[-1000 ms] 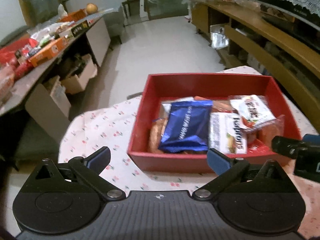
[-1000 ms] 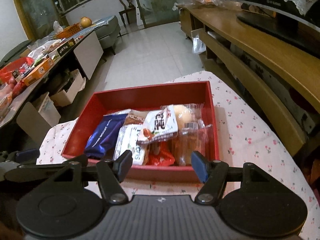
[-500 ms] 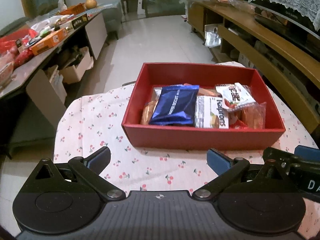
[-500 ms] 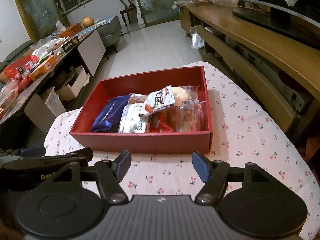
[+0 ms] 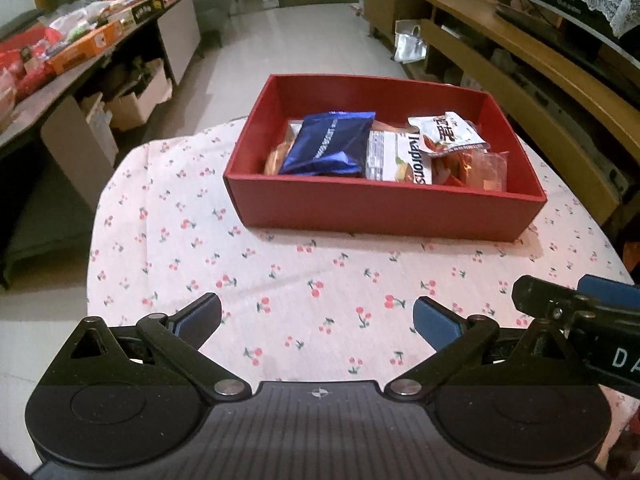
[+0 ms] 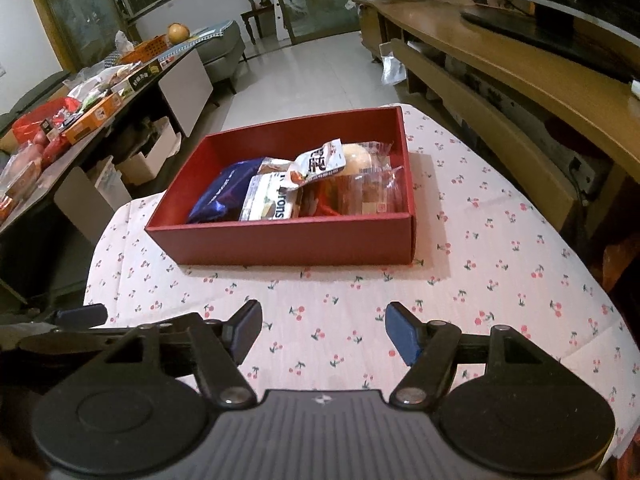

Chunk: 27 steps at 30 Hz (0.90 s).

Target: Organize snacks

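Snacks (image 5: 384,148) fill the red box (image 5: 384,208) at frame center; we hold the left gripper (image 5: 316,318) and right gripper (image 6: 322,330) spread apart, empty.

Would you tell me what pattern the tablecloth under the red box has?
The tablecloth is pale pink with small red cherries, clearest in the right wrist view.

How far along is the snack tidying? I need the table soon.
Done, apparently: the snack packets, including the blue packet, lie in the red box. In hand: nothing; left gripper and right gripper are open and empty. Left: no loose snacks show on the tablecloth.
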### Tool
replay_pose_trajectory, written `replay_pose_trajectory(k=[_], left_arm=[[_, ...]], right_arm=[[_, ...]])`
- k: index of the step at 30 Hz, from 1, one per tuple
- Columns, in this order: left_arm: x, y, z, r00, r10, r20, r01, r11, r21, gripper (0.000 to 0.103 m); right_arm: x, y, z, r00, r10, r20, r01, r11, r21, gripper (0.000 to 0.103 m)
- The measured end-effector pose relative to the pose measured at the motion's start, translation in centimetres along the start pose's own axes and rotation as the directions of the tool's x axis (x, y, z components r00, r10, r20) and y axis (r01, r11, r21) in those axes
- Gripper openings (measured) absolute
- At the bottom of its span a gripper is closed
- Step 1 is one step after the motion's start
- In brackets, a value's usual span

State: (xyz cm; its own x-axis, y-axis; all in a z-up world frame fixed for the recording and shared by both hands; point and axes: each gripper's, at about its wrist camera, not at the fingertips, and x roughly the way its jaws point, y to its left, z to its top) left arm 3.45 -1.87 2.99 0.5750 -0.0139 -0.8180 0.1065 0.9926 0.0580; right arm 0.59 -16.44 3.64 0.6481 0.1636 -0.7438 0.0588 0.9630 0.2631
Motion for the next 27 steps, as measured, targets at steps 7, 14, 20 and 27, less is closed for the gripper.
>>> replay_pose_trajectory(k=[7,14,20,27], left_arm=[[-0.3,0.0,-1.3,1.000,-0.012,-0.013,0.012,1.000,-0.004,0.103],[-0.8,0.3,-2.4,1.000,-0.019,-0.016,0.019,1.000,-0.003,0.103],[-1.4,0.5,-2.9,1.000,-0.010,-0.004,0.010,1.000,-0.009,0.103],[-2.2,0.8,-3.3,1.000,-0.013,0.012,0.013,1.000,-0.020,0.103]], right_arm=[[-0.7,0.0,-1.3,1.000,-0.003,-0.015,0.003,1.000,-0.003,0.070],[-1.1,0.1,-2.4,1.000,-0.001,-0.028,0.000,1.000,-0.011,0.071],[-1.4,0.4,-3.1,0.999,-0.003,-0.038,0.002,1.000,-0.016,0.071],[-1.6,0.1,-3.5,0.998,-0.031,-0.048,0.030,1.000,-0.006,0.071]])
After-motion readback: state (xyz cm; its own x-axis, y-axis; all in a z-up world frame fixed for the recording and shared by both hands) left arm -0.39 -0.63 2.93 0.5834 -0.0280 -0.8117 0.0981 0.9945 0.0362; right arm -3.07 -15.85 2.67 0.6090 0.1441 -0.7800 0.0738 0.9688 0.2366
